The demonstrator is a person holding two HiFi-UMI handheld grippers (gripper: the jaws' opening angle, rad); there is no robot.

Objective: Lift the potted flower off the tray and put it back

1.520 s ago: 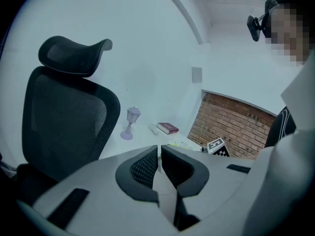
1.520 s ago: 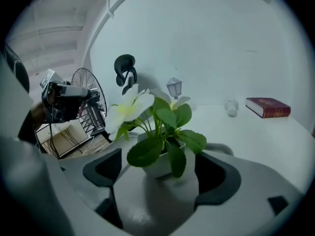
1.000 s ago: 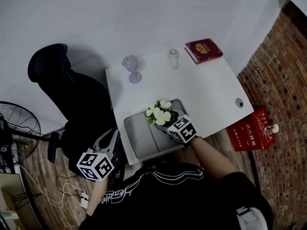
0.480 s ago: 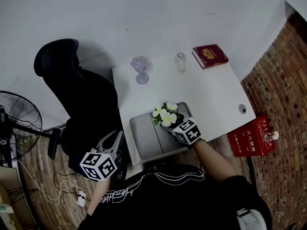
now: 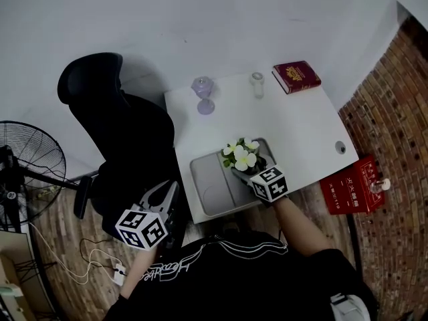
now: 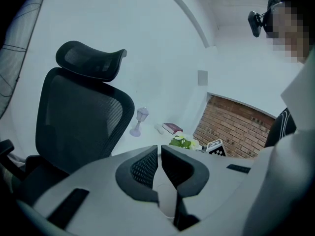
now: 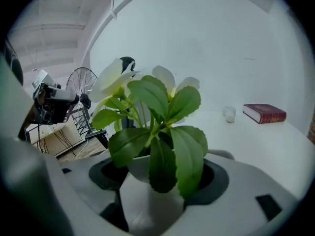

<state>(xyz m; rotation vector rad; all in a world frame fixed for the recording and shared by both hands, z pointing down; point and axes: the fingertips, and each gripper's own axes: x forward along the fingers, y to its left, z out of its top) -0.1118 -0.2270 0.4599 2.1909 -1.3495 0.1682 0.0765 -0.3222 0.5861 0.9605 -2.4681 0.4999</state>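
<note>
While the potted flower (image 5: pixel 242 158) stands at the far right corner of the tray (image 5: pixel 212 187), the right gripper (image 5: pixel 246 172) pinches its pot. Step judged: grasp made, lift pending. Left gripper (image 5: pixel 164 196): jaws near together, empty, off the table (image 5: pixel 301 126). Next: straight, upright lift.

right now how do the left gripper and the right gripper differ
The left gripper has its jaws nearly together with nothing between them; the right gripper is closed on the potted flower. The left gripper hangs off the table beside the chair; the right gripper is over the tray. Each carries a marker cube.
</note>
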